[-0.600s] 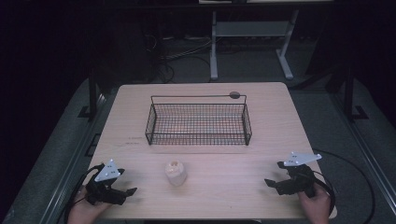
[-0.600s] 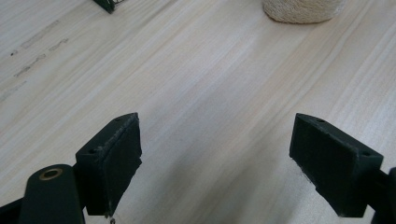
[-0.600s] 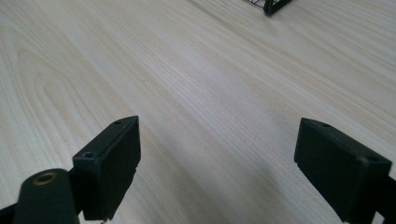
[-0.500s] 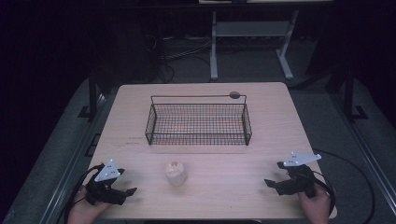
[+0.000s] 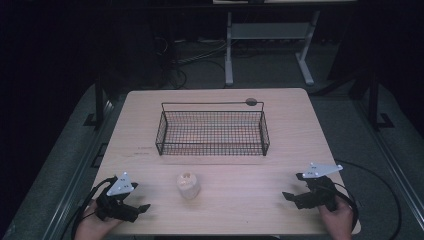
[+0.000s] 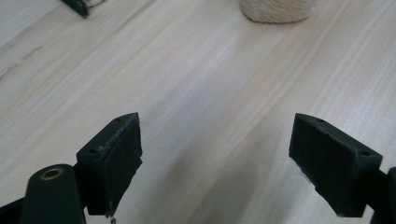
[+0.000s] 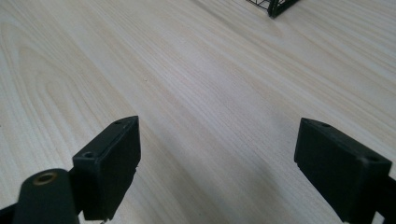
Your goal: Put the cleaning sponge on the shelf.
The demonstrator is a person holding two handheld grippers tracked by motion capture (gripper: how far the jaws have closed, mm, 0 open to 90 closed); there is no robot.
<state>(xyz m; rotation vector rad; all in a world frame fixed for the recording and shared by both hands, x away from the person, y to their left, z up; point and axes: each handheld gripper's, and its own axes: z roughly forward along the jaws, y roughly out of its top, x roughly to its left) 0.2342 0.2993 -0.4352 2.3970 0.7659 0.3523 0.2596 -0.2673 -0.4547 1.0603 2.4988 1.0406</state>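
Twine ball (image 5: 188, 184): sitting upright on the table (image 5: 300, 130), near its front edge, between both grippers.
Left gripper (image 5: 131, 210): hovering low at the front left corner, jaws gaping wide, gripping nothing, twine ball just ahead.
Right gripper (image 5: 292, 197): resting front right, jaws spread, nothing between them.
Wire basket (image 5: 212, 131): standing mid-table, behind the ball.

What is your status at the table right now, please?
Left gripper and right gripper open, empty. Twine ball upright, untouched, nearer left. Wire basket beyond; path clear.
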